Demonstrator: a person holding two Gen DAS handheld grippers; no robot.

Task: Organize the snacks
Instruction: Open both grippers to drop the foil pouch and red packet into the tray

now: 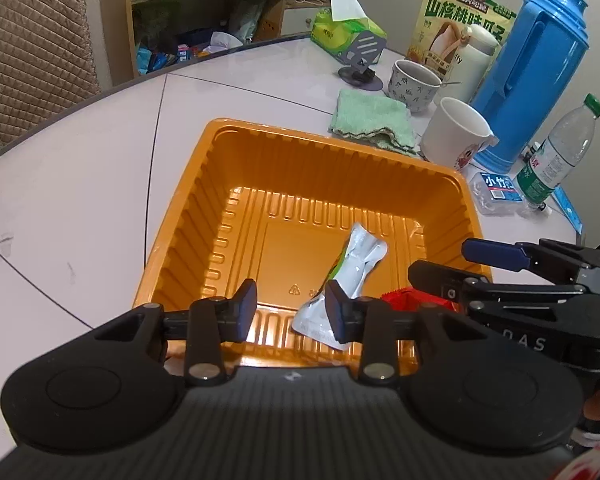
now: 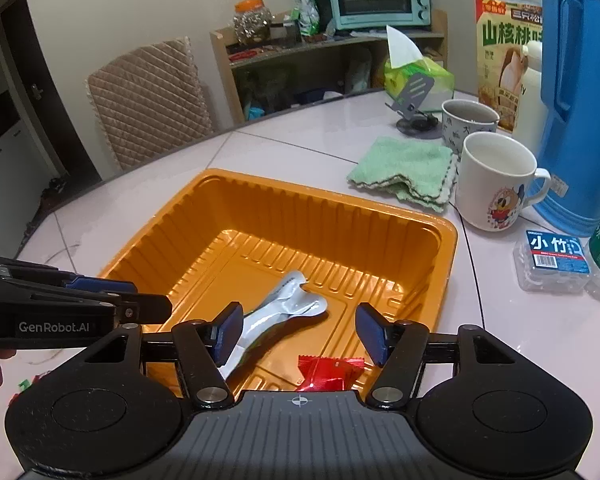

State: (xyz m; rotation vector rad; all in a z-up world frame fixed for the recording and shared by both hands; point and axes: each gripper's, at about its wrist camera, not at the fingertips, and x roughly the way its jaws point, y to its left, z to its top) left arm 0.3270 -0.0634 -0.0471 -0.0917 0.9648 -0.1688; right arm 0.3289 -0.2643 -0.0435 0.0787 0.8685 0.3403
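Note:
An orange plastic tray point(image 1: 320, 138) point(image 2: 320, 196) sits on the white table. On its floor lie a white snack packet point(image 1: 360, 260) point(image 2: 296, 306) and, near the front wall, a red snack packet point(image 1: 400, 300) point(image 2: 332, 372). My left gripper point(image 1: 292, 312) point(image 2: 140, 294) hovers over the tray's near side, open, with the white packet just behind its right finger and nothing between the pads. My right gripper point(image 2: 300, 332) point(image 1: 448, 264) is open above the red packet, which lies loose beneath it.
Right of the tray stand a folded green cloth point(image 1: 374, 120), a white mug point(image 1: 456, 132), a patterned cup point(image 1: 414, 84), a blue thermos point(image 1: 540, 72), a water bottle point(image 1: 556, 152) and a small clear box point(image 1: 496, 192). A padded chair point(image 1: 32, 52) and a shelf stand beyond the table edge.

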